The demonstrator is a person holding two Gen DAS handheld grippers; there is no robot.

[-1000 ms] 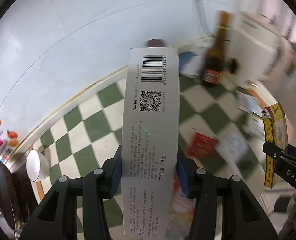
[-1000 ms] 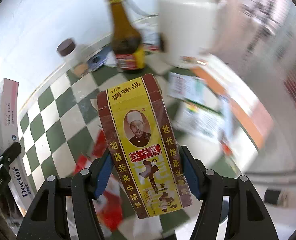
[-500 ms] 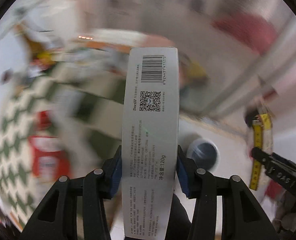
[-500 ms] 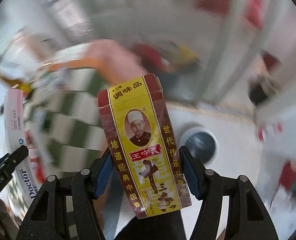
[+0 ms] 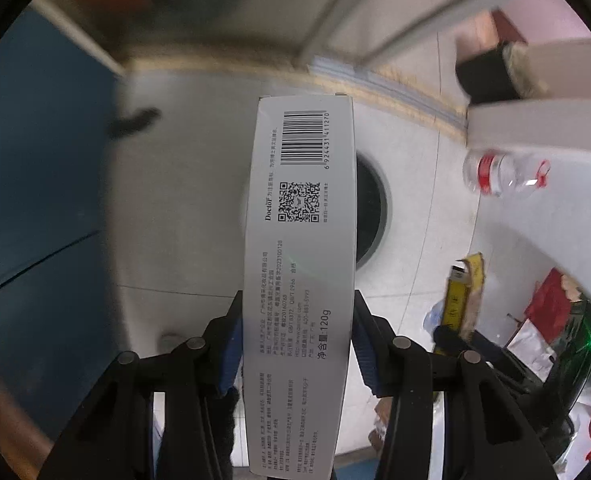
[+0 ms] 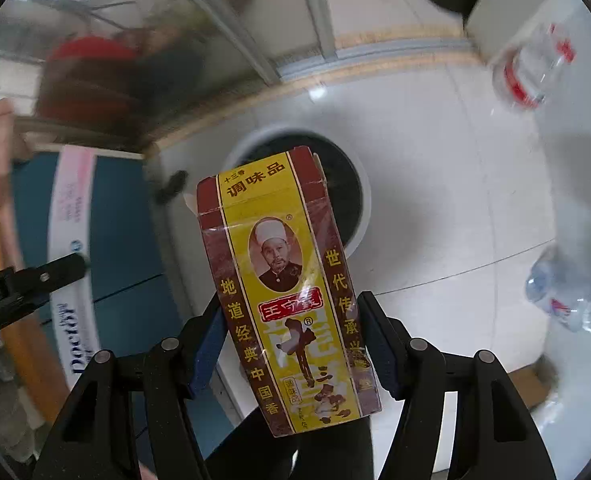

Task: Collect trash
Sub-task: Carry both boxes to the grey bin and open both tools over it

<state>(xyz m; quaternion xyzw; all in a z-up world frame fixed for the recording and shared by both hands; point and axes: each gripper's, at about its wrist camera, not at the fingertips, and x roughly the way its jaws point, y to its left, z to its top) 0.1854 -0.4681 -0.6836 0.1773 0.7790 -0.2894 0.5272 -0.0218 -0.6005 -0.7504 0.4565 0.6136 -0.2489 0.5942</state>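
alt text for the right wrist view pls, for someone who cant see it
The right tongs grip a yellow and maroon seasoning box above a round dark bin on a pale tiled floor. Clear plastic bottles lie at right.

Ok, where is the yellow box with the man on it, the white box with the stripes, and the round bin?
yellow spice box (image 6: pixel 283 292): right wrist view, below the man's portrait.
white toothpaste box (image 5: pixel 301 216): left wrist view, on its QR code.
round bin (image 6: pixel 347 200): right wrist view, dark inside.

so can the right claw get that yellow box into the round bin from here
Probably yes: the right claw holds the yellow seasoning box with the round bin open just beyond it, and nothing visible lies between them.
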